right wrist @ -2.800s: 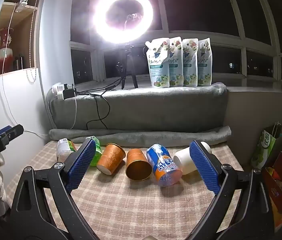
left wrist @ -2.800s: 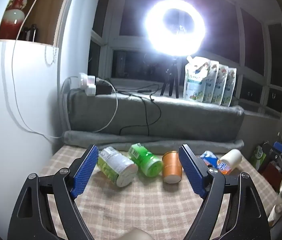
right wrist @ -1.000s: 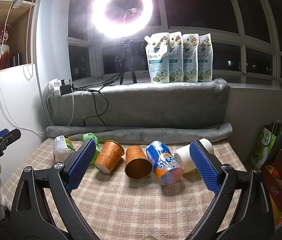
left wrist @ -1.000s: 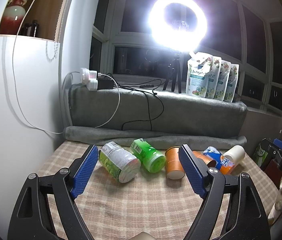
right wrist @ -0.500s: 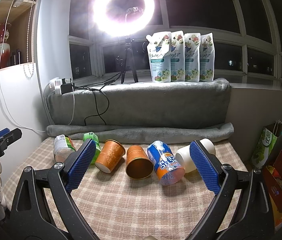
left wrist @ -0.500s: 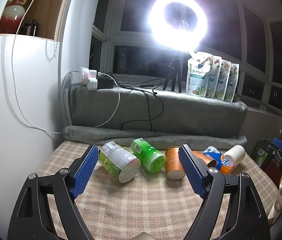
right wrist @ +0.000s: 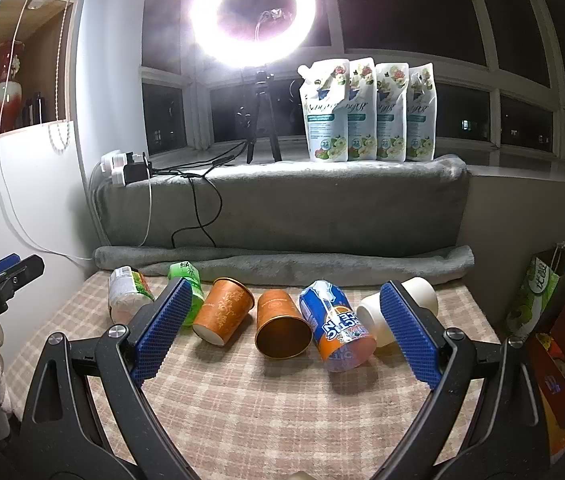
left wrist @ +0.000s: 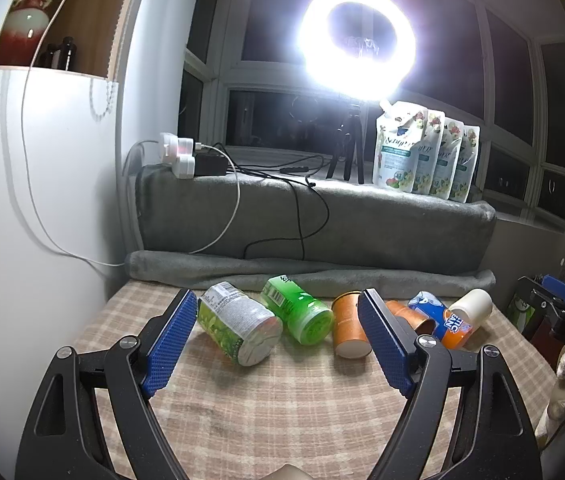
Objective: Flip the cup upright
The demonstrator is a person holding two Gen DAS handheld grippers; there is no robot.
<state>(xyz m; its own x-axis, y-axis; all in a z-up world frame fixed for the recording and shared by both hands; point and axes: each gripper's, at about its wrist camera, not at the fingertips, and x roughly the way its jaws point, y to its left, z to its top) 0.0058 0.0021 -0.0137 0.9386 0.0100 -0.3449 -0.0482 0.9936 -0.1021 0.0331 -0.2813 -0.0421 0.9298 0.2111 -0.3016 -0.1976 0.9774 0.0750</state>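
Observation:
Several cups lie on their sides in a row on the checked tablecloth (right wrist: 266, 412). From left: a white-green labelled cup (left wrist: 238, 326) (right wrist: 126, 294), a green cup (left wrist: 300, 310) (right wrist: 184, 280), an orange patterned cup (left wrist: 348, 330) (right wrist: 222, 312), a copper cup (right wrist: 280, 324), a blue-orange printed cup (right wrist: 336, 326) (left wrist: 444, 318) and a white cup (right wrist: 398, 308) (left wrist: 472, 306). My left gripper (left wrist: 278, 346) is open and empty, short of the two green cups. My right gripper (right wrist: 286, 334) is open and empty, short of the copper and printed cups.
A rolled grey blanket (right wrist: 282, 260) and a grey-covered ledge (right wrist: 282, 204) stand behind the cups, with a ring light (right wrist: 252, 12), cables, a power strip and refill pouches (right wrist: 366, 108). A white cabinet (left wrist: 34, 208) is left. Bags and boxes (right wrist: 550, 320) stand right of the table.
Both views have shifted slightly since 2.8 s ago, with the cups sitting a little lower and farther. Over the last second almost nothing moved. Both grippers stay open.

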